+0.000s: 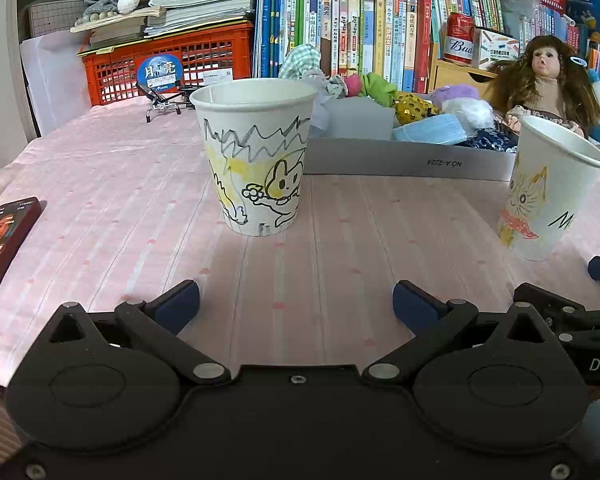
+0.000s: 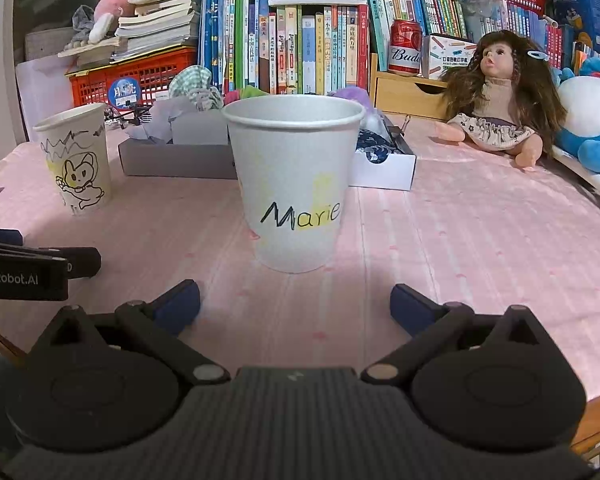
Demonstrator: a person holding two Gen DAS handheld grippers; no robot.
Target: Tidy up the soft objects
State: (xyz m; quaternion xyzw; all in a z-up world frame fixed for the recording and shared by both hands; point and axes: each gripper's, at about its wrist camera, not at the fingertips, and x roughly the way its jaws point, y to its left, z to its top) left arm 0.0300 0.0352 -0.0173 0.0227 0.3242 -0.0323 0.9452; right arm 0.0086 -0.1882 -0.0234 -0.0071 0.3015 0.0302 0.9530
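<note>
You've got both grippers sitting low and level over the pink tablecloth [image 1: 100, 184], side by side, each pointed at its own paper cup. Your left gripper [image 1: 296, 300] has its jaws spread wide with nothing between them, and the rabbit-doodle cup [image 1: 256, 156] stands upright a little ahead of the blue fingertips [image 1: 180, 300], not touching. Same deal on the other side: your right gripper [image 2: 296, 300] is spread wide and empty, and the cup with "Marie" written on it [image 2: 294, 184] stands upright just in front of the gap, apart from the pads. From the right wrist view you can see the left gripper's black body poking in at the left edge. The soft stuff is all behind the cups in the shallow grey box [image 1: 404, 160]: a stack of blue face masks [image 1: 432, 130], a white fluffy ball [image 1: 474, 112], a purple fuzzy thing [image 1: 454, 92] and some green and pink cloth bits [image 1: 374, 86]. A long-haired doll [image 2: 500, 96] sits off to the right of the box on the cloth, and a phone [image 1: 4, 240] lies at the left edge.
</note>
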